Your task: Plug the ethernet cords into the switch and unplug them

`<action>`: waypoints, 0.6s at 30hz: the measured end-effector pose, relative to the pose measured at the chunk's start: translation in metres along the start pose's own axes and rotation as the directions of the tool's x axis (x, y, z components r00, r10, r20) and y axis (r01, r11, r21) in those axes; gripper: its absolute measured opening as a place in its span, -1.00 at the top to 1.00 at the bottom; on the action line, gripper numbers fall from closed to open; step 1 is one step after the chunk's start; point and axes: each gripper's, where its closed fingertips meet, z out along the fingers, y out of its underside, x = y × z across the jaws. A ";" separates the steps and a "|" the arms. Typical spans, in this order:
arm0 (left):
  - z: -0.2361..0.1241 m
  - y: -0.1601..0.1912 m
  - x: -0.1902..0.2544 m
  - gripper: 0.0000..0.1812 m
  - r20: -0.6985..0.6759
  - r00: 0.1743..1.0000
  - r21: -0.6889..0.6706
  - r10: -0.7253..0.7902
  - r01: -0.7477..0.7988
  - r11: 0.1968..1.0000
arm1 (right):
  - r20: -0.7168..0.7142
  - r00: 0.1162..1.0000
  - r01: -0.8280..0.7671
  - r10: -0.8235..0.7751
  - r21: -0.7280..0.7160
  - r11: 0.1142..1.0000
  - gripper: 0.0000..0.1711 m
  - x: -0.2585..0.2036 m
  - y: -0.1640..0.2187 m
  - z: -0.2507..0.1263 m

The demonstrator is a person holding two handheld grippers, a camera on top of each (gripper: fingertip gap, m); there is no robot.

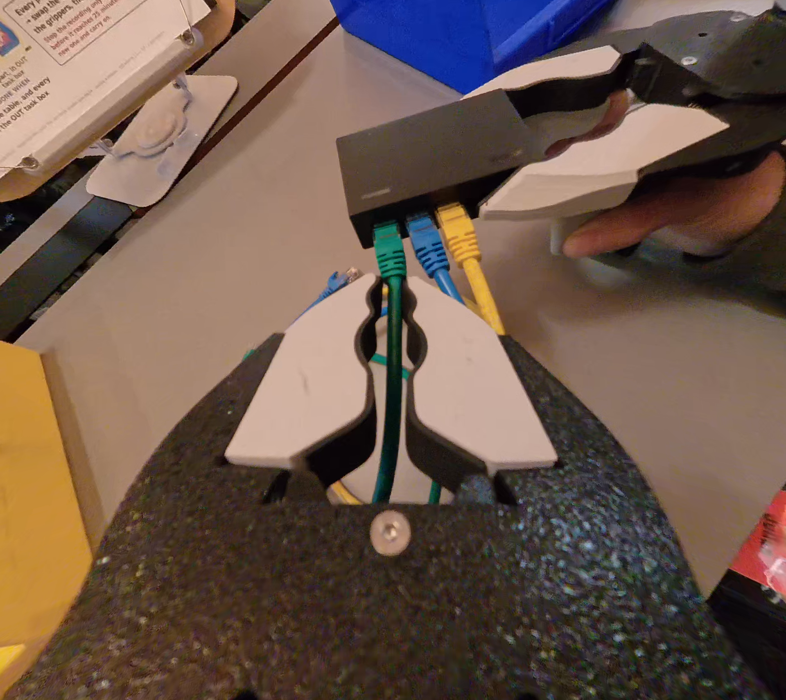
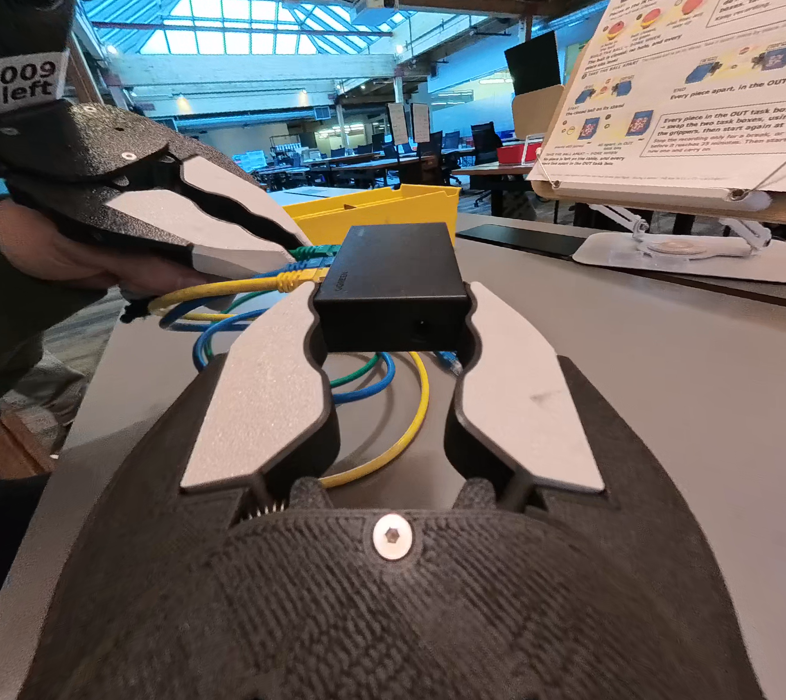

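left gripper [image 1: 392, 288] pinches green cord [image 1: 393, 360] just behind its plug | right gripper [image 2: 391, 318] clamps switch [image 2: 393, 288], raised off table [image 1: 212, 254]; blue, yellow cords seated beside | advice: pull straight back along port; keep switch braced

Left hand-held gripper [image 1: 392, 288] nearly closed; right hand-held gripper [image 2: 392, 296] clamped, held level.

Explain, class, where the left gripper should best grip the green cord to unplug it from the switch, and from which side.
Grip the ribbed green boot just behind the switch, coming straight along the cord's line from the port side. The boot is stiffer than the green cable, which would probably slip or bend.
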 end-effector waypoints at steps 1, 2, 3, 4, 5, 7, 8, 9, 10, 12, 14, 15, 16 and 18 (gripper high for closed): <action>0.000 0.001 -0.001 0.86 0.016 1.000 -0.009 -0.003 0.003 1.000 | -0.004 1.000 0.004 -0.004 -0.001 1.000 0.28 0.000 0.000 0.000; -0.001 0.001 -0.005 0.76 0.049 0.999 -0.013 -0.011 0.012 1.000 | -0.010 1.000 0.004 -0.004 0.008 1.000 0.28 0.001 -0.001 0.000; -0.003 -0.001 -0.008 0.71 0.076 0.997 -0.004 -0.017 0.017 1.000 | -0.033 0.999 0.002 -0.001 0.010 1.000 0.28 0.004 -0.001 -0.001; -0.008 -0.004 -0.009 0.65 0.090 0.996 0.021 -0.023 0.022 1.000 | -0.047 0.999 0.003 -0.002 0.010 1.000 0.28 0.007 -0.002 -0.003; -0.017 -0.009 -0.014 0.62 0.112 0.993 0.065 -0.045 0.038 0.997 | -0.056 0.998 0.003 -0.002 0.018 1.000 0.28 0.010 -0.003 -0.005; -0.039 -0.019 -0.025 0.61 0.140 0.984 0.171 -0.113 0.088 0.981 | -0.072 0.997 0.012 -0.010 0.019 1.000 0.28 0.014 -0.005 -0.008; -0.050 -0.018 -0.031 0.61 0.137 0.980 0.204 -0.147 0.117 0.972 | -0.081 0.997 0.019 -0.017 0.019 1.000 0.28 0.016 -0.005 -0.009; -0.059 -0.011 -0.038 0.58 0.137 0.974 0.211 -0.179 0.148 0.966 | -0.084 0.996 0.021 -0.019 0.021 1.000 0.28 0.017 -0.006 -0.009; -0.065 0.001 -0.046 0.51 0.143 0.968 0.199 -0.208 0.177 0.964 | -0.085 0.996 0.024 -0.022 0.019 1.000 0.28 0.017 -0.006 -0.009; -0.075 0.036 -0.064 0.38 0.171 0.945 0.169 -0.277 0.249 0.954 | -0.101 0.994 0.053 -0.052 0.014 0.998 0.28 0.017 -0.008 -0.009; -0.084 0.071 -0.077 0.30 0.166 0.919 0.169 -0.357 0.330 0.929 | -0.107 0.991 0.082 -0.081 0.005 0.997 0.28 0.015 -0.010 -0.009; -0.087 0.088 -0.083 0.30 0.165 0.905 0.181 -0.392 0.363 0.914 | -0.119 0.988 0.095 -0.094 0.004 0.995 0.28 0.016 -0.013 -0.009; -0.089 0.104 -0.089 0.27 0.165 0.889 0.188 -0.426 0.396 0.899 | -0.123 0.988 0.095 -0.094 0.005 0.995 0.28 0.015 -0.016 -0.009; -0.089 0.132 -0.097 0.25 0.149 0.868 0.189 -0.474 0.445 0.875 | -0.132 0.986 0.104 -0.100 0.022 0.994 0.28 0.014 -0.027 -0.008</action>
